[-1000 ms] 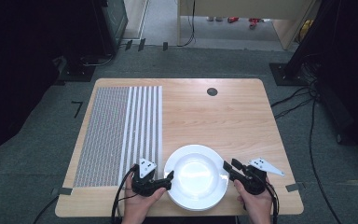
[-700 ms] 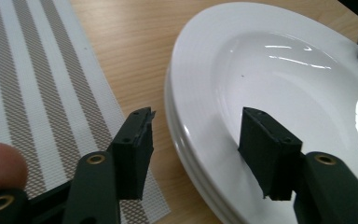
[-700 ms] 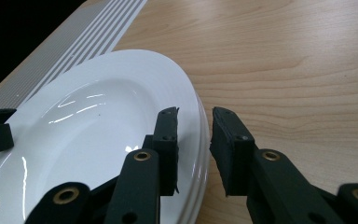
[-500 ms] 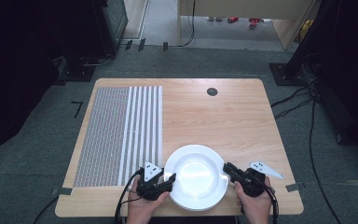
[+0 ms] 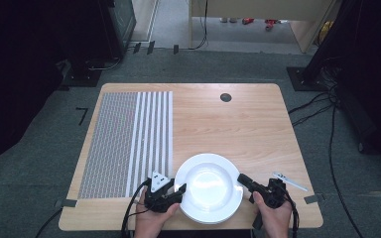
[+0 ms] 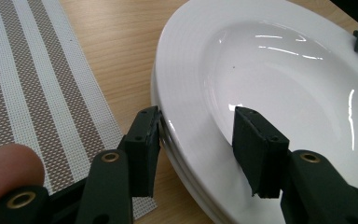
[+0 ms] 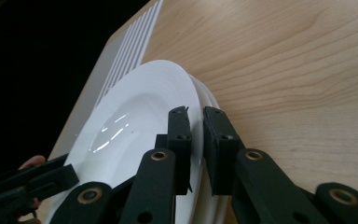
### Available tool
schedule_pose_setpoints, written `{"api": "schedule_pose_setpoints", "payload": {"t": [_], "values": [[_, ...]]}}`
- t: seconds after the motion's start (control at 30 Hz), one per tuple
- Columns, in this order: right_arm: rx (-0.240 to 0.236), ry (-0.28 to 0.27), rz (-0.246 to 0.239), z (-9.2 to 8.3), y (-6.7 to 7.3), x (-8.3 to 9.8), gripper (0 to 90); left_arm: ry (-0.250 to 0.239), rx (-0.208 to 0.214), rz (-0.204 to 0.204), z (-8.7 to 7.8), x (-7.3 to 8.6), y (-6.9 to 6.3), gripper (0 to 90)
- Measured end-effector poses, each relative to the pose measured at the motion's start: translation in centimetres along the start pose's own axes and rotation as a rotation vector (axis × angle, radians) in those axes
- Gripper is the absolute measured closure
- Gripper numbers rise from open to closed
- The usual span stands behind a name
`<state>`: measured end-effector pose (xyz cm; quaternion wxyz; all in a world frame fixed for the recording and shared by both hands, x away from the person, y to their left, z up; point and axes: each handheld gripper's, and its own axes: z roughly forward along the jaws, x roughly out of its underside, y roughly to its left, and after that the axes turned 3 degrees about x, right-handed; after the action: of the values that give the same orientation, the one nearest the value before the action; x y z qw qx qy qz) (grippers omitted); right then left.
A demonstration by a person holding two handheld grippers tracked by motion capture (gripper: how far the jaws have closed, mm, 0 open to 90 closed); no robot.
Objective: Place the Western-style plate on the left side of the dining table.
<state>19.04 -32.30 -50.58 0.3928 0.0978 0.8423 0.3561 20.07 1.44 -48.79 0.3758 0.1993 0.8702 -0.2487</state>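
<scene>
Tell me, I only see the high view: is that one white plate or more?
Observer: More than one. The left gripper view shows further rims stacked under the top plate.
Operator: Is the right gripper pinching it?
Observer: Its jaws stand nearly together across the top plate's rim, one above and one below.
Operator: And the left gripper?
Observer: Its jaws are wide apart, one outside the stack's edge near the striped mat, one over the plate's bowl.
</scene>
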Motion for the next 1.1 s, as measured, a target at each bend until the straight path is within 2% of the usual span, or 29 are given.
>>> {"api": "schedule_pose_setpoints", "payload": {"t": [0.1,0.13,0.3,0.4,0.53,0.6,0.67,0.77,0.87,1.1], "values": [[-0.022,-0.01,0.012,0.1,0.1,0.0,82.1,-0.001,0.003,-0.004,0.0,0.0,0.1,53.0],[-0.043,-0.033,0.005,0.3,0.4,0.0,81.9,0.002,0.002,-0.004,0.0,0.0,0.1,53.1],[-0.038,-0.055,-0.027,0.5,0.8,0.0,81.5,-0.001,0.005,-0.008,0.0,0.0,0.1,53.4],[-0.061,-0.066,-0.035,0.6,0.6,0.0,81.7,-0.001,0.011,-0.012,0.0,-0.1,0.3,53.6],[-0.128,-0.101,-0.077,0.6,0.7,-0.2,82.0,-0.006,0.036,-0.043,0.1,0.0,0.7,54.2],[-0.134,-0.104,-0.085,0.6,0.7,-0.2,82.0,-0.008,0.039,-0.045,0.1,0.0,0.8,54.3],[-0.135,-0.117,-0.115,0.8,0.7,-0.2,81.7,-0.012,0.04,-0.047,0.1,0.0,0.8,54.9],[-0.136,-0.125,-0.124,0.9,0.7,-0.1,81.7,-0.025,0.051,-0.053,0.0,0.0,1.0,56.1],[-0.144,-0.131,-0.121,1.0,0.7,-0.1,82.0,-0.034,0.075,-0.069,-0.1,0.0,1.4,57.2],[-0.125,-0.132,-0.117,1.4,0.7,0.0,81.7,-0.061,0.11,-0.099,-0.3,-0.1,2.0,61.2]]}}
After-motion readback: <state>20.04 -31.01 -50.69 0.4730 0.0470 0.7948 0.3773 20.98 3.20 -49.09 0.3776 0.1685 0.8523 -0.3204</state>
